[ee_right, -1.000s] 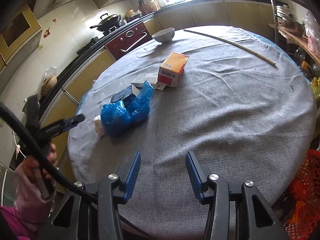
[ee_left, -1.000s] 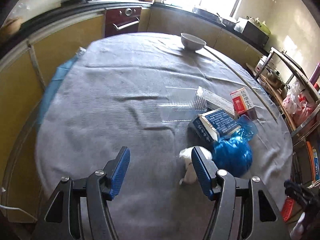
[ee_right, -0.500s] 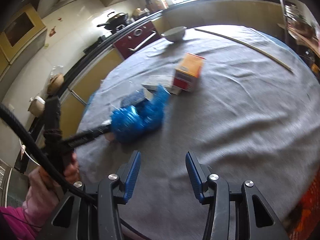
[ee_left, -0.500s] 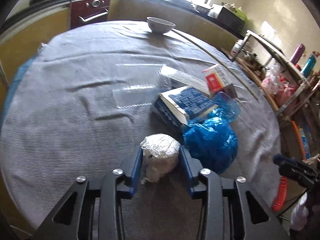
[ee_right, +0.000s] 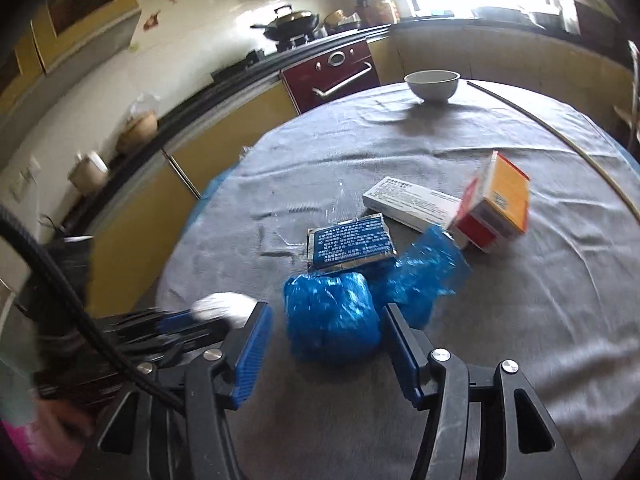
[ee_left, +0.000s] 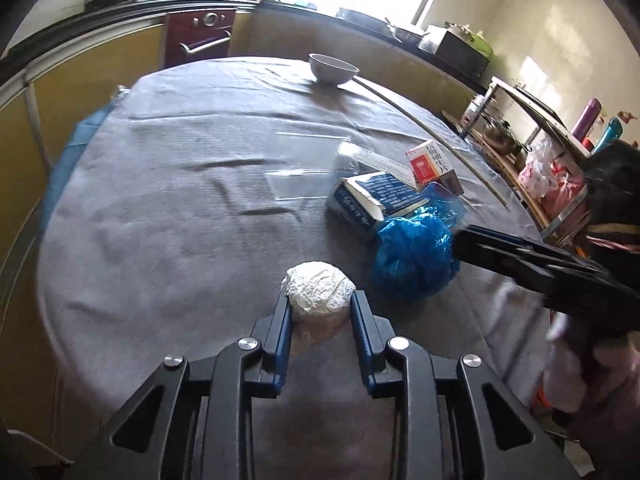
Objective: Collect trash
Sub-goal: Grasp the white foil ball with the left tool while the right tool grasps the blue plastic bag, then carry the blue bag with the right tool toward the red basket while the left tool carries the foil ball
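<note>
My left claw (ee_left: 320, 310) is clamped on the foil ball (ee_left: 319, 293); my right claw (ee_right: 326, 344) stands apart around the blue bag (ee_right: 332, 320).

In the left wrist view the foil ball sits low in the centre of the frame, pinched between the blue pads, over the grey-clothed bench (ee_left: 180, 208). In the right wrist view my right claw's jaws have just been opening, and the crumpled blue bag lies between them at lower centre, the pads not pressing on it. Just above the bag lies a dark blue packet (ee_right: 350, 244), then a white flat box (ee_right: 412, 202) and an orange-and-red carton (ee_right: 496, 208) tilted at centre right. A white bowl (ee_right: 431, 85) stands well apart at the upper middle.
</note>
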Demonstrator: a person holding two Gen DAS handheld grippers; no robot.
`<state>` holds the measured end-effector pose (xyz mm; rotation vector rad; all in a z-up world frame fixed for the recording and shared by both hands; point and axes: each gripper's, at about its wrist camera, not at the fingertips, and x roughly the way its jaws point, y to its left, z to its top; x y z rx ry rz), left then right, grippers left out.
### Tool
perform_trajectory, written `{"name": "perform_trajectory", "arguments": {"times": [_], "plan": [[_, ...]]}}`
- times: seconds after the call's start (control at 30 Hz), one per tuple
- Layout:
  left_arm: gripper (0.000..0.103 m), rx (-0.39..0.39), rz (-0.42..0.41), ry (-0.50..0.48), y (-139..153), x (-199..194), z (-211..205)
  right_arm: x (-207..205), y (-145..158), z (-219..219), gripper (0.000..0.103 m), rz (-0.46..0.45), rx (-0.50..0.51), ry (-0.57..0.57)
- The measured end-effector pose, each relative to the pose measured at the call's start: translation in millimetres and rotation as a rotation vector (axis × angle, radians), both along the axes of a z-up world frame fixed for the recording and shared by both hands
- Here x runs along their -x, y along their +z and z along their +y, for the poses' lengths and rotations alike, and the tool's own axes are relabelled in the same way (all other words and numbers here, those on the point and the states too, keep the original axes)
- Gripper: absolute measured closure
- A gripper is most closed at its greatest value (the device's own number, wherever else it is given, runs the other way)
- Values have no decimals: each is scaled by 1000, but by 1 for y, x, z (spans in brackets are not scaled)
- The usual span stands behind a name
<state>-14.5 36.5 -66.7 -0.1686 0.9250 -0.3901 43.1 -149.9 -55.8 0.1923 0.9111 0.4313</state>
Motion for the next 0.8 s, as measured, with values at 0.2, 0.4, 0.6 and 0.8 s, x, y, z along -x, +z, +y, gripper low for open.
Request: {"name": "perform_trajectory", "arguments": {"times": [0.2,0.4,0.6,0.8], "plan": [[73,2,2,29,3,10,8,-18,-27,22,39,41,96,8],[73,8,24,28,1,13,2,-9,-29,16,49,-15,96,-20],[73,5,11,-3,9,22,-13,16,-14,-11,50,-40,55,-53],[73,-8,-15,-57,20,32,-38,53,7,-41,50,-99,73,-109]]}}
